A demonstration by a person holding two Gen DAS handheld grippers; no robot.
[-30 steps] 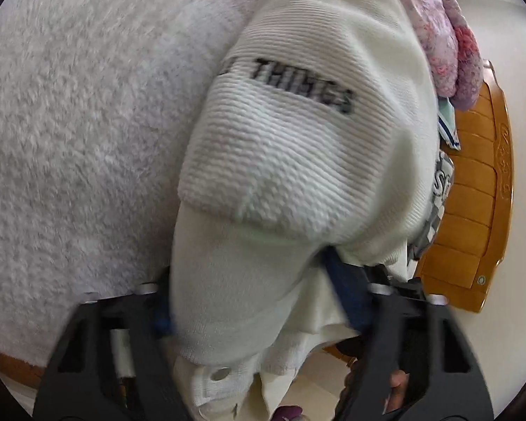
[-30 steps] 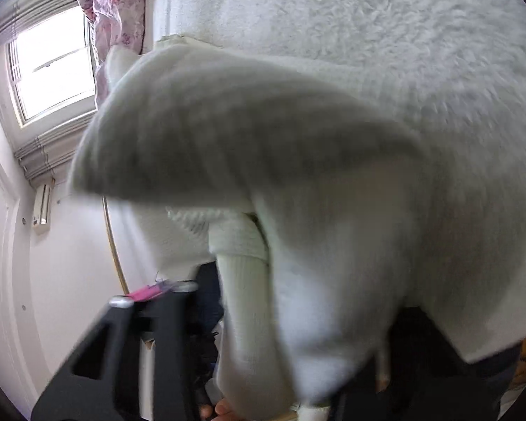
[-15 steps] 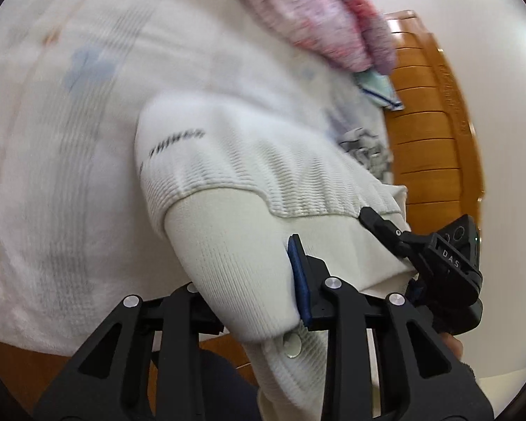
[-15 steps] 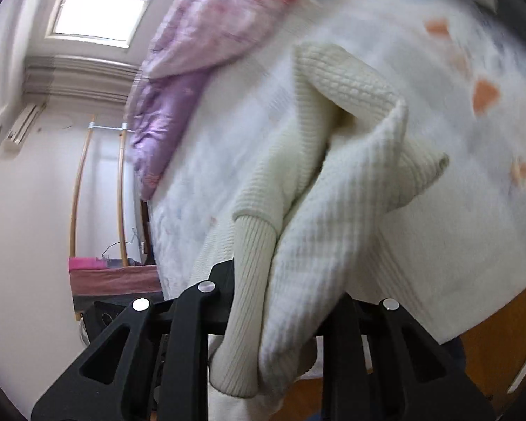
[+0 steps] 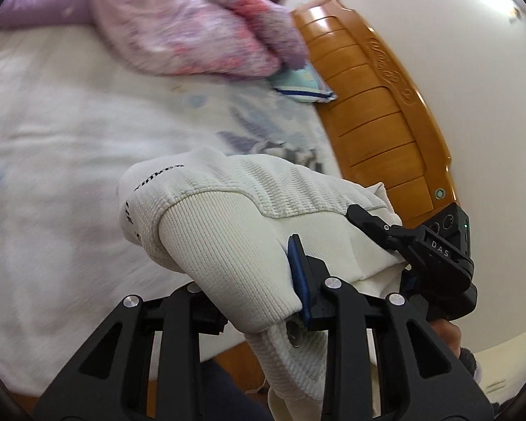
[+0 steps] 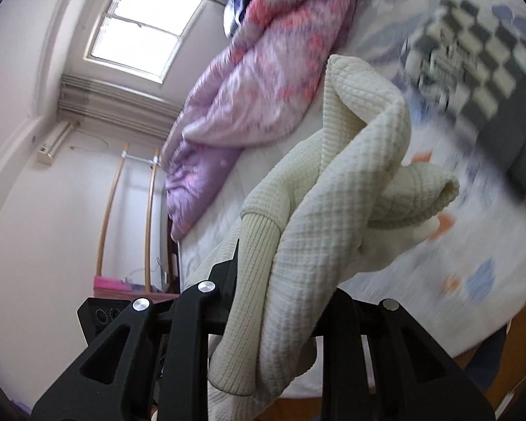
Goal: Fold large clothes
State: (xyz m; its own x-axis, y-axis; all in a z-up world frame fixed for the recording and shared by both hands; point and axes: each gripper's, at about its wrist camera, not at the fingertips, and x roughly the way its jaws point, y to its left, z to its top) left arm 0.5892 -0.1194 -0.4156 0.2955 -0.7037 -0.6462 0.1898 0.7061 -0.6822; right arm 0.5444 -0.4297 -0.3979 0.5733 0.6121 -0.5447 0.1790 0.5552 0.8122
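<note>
A cream waffle-knit sweater (image 5: 235,217) with black lettering and a ribbed cuff is bunched and lifted over the bed. My left gripper (image 5: 259,280) is shut on its ribbed part. The right gripper's black body shows in the left wrist view (image 5: 435,249), pressed into the same garment. In the right wrist view my right gripper (image 6: 280,291) is shut on the sweater (image 6: 340,203), which hangs in folds over its fingers.
The bed has a white patterned sheet (image 5: 59,161). A pink-purple quilt (image 6: 249,80) lies along its far side. An orange wooden headboard (image 5: 378,105) stands at the right. A checkered dark garment (image 6: 480,56) lies on the bed. A window (image 6: 140,31) is behind.
Both grippers have pulled back and risen from the bed with the sweater. The view now shows the quilt, headboard and room instead of close-up fleece.
</note>
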